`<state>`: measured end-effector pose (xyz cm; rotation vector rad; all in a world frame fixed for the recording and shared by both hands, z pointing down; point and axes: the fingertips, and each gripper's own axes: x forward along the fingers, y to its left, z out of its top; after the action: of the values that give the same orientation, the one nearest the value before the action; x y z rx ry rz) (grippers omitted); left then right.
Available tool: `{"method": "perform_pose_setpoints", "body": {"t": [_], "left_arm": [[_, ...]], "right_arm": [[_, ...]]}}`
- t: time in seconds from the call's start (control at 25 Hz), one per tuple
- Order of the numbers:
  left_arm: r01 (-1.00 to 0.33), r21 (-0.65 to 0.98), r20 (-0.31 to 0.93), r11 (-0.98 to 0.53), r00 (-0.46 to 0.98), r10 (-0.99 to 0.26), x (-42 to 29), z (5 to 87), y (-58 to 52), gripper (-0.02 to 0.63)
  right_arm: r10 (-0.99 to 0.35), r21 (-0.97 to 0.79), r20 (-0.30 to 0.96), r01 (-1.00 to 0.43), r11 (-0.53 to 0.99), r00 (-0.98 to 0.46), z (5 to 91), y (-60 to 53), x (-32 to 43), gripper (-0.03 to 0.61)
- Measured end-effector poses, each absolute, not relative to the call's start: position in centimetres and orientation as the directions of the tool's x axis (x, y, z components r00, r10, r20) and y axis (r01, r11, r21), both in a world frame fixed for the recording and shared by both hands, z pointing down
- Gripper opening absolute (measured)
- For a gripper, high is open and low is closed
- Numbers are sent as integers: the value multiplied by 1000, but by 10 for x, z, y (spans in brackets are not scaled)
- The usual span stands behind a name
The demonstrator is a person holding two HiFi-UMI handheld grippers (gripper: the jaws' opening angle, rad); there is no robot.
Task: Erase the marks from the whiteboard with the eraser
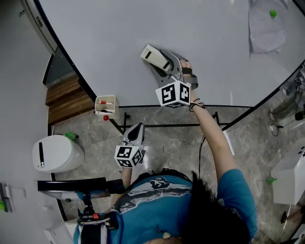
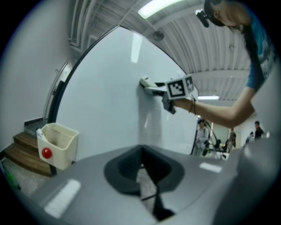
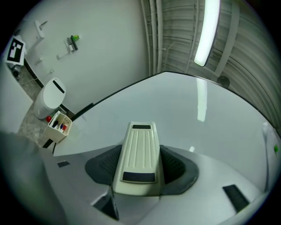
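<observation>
The whiteboard (image 1: 200, 38) fills the upper head view, and I can make out no marks on it. A cream eraser (image 1: 154, 56) with a ribbed back lies flat against the board. My right gripper (image 1: 165, 65) is shut on it; in the right gripper view the eraser (image 3: 138, 149) sits between the dark pads (image 3: 178, 169). My left gripper (image 1: 135, 129) hangs lower, below the board's bottom edge, jaws together with nothing in them. From the left gripper view (image 2: 142, 169) I see the eraser (image 2: 146, 82) pressed to the board (image 2: 105, 92).
A cream marker cup (image 1: 105, 105) with a red magnet hangs at the board's lower left corner. A pale sheet (image 1: 266, 29) under a green magnet (image 1: 272, 13) is stuck on the board's upper right. A white bin (image 1: 55, 153) and wooden steps (image 1: 66, 97) stand left.
</observation>
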<state>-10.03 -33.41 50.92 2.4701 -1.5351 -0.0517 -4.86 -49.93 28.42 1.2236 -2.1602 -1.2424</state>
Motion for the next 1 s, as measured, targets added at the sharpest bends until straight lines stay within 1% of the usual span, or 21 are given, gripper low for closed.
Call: {"method": "perform_pose_setpoints", "body": {"t": [0.32,0.6,0.8,1.0], "left_arm": [[-862,213,86,-459,485,-871,-83,507,-339,3],[-856,217,89,-469,496,-864,-74,511,-343,3],[-855,217,92,-472,499,-862,-73,513,-345,3],[-851,218,97,-478,506,-857,-69,512,-342,3]], "right_arm": [[-856,780,-259,-620,87,-447,183,-507,48,262],[-868,697,-338,-716,29,-364,132,-519,123,262],[-871,676,-352,-737,16,-341,128,-520,132,262],[-869,635,-341,-770,69,-359,139,-512,121,262]]}}
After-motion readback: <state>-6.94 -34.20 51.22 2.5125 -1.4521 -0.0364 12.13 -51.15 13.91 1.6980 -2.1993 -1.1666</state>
